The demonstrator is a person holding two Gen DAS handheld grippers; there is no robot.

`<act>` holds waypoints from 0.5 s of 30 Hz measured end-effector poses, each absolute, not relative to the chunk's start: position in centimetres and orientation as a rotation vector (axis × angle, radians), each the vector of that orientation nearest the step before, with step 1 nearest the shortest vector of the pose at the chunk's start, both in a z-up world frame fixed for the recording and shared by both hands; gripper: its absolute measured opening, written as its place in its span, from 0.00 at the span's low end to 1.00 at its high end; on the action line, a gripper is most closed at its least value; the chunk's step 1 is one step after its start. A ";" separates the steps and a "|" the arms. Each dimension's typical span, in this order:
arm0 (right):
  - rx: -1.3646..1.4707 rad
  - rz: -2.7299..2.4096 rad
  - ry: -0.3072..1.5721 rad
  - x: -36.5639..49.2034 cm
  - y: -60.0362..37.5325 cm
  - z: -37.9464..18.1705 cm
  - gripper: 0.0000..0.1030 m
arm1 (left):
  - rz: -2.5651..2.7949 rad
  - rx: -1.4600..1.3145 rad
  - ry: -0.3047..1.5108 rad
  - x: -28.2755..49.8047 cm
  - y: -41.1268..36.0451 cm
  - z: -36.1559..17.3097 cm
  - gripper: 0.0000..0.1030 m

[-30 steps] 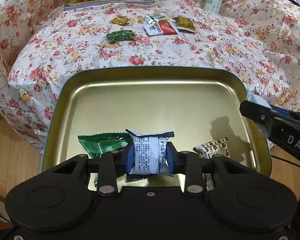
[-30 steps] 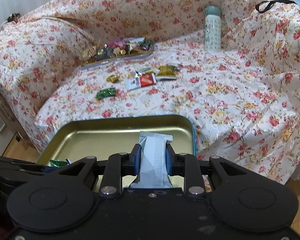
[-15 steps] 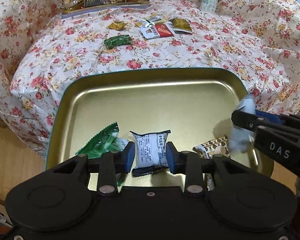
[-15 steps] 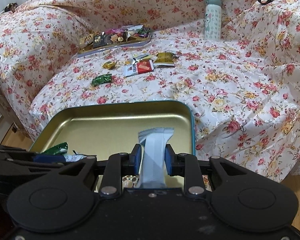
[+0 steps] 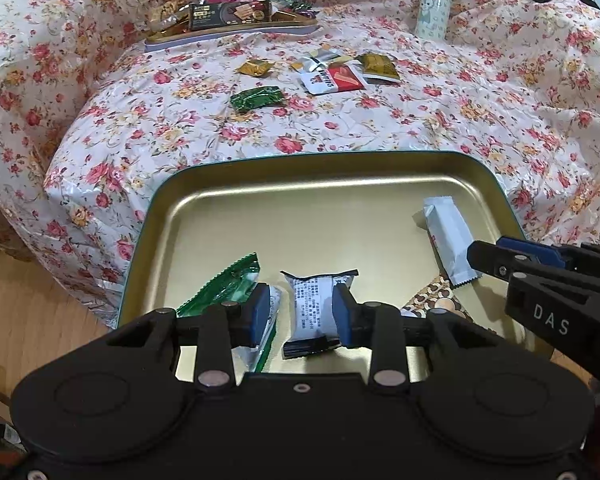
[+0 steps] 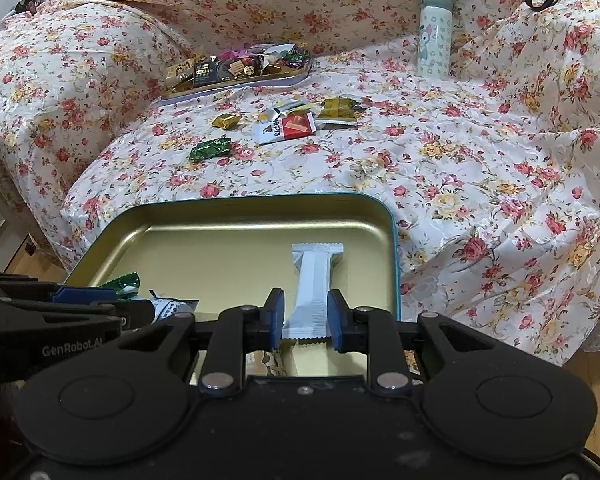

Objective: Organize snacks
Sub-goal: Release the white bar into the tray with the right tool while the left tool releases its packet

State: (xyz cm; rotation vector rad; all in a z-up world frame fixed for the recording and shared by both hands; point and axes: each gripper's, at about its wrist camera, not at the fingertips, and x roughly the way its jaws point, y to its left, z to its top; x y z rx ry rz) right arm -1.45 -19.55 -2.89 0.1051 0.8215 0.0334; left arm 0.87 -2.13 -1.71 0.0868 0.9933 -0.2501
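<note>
A gold tray (image 5: 320, 200) with a teal rim lies in front of me; it also shows in the right wrist view (image 6: 228, 216). My left gripper (image 5: 300, 314) is open over its near edge. A white printed snack packet (image 5: 314, 310) lies between its jaws, touching the right one. A green packet (image 5: 224, 288) lies to the left. My right gripper (image 6: 305, 316) is open around the near end of a white bar wrapper (image 6: 314, 280), which lies flat in the tray (image 5: 450, 240). A brown spotted packet (image 5: 434, 302) lies under it.
Loose snacks lie on the floral-covered sofa: a green candy (image 5: 256, 98), a gold candy (image 5: 255, 67), a red-and-white packet (image 5: 332, 80) and an olive packet (image 5: 378, 66). A second tray full of snacks (image 5: 232, 20) and a pale bottle (image 5: 434, 4) stand at the back.
Both grippers have opened. The white printed packet and the white bar wrapper were let go and now lie in the gold tray.
</note>
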 end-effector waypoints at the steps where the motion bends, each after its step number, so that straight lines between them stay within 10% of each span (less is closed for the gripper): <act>1: 0.105 0.035 0.822 -1.5 -19.5 -2.9 0.25 | -0.247 0.084 0.994 0.9 -2.1 -1.7 0.42; 15: 0.094 0.058 0.814 -1.7 -19.2 -2.7 0.25 | -0.216 0.088 0.928 0.5 -1.8 -0.6 0.45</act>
